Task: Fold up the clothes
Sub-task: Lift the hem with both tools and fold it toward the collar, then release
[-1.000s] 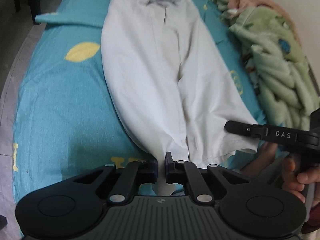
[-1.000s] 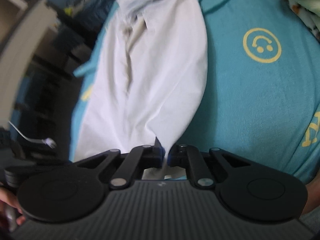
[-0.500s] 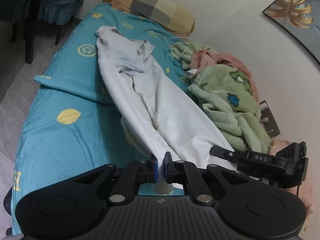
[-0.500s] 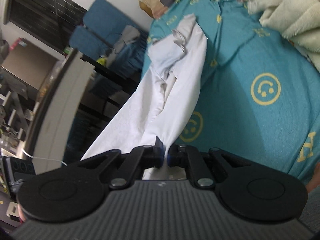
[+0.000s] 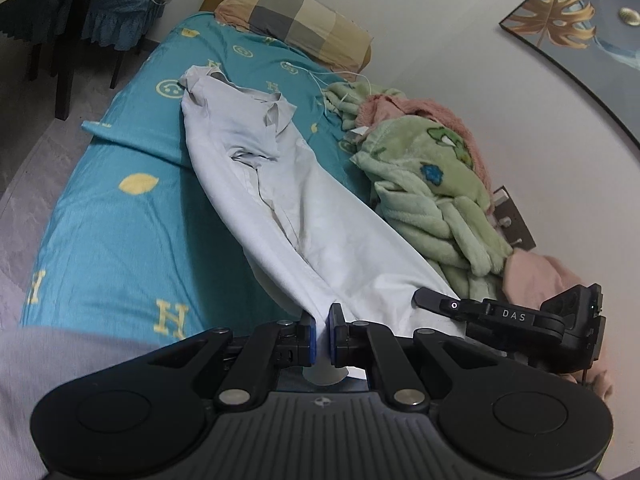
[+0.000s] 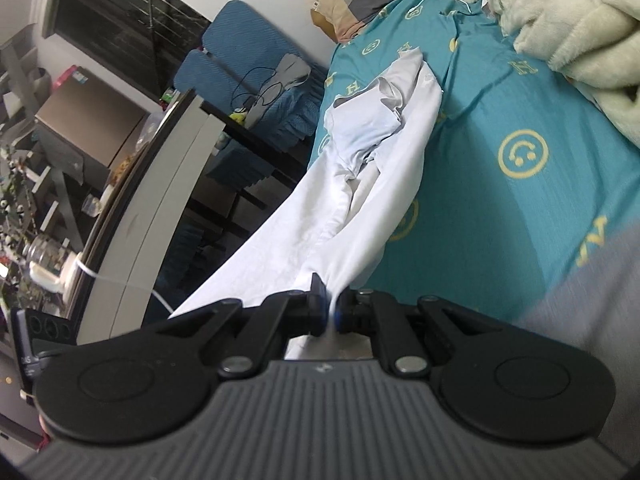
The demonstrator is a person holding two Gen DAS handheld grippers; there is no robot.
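White letters "DAS" stand on the black arm of the right gripper [image 5: 514, 315], seen from the left wrist. The teal bed sheet [image 5: 120, 232] carries yellow "H" letters, 1 near its foot edge, and smiley faces.

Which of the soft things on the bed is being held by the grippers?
The white garment. Both hand-held grippers, left and right, pinch it; the green blanket lies untouched.
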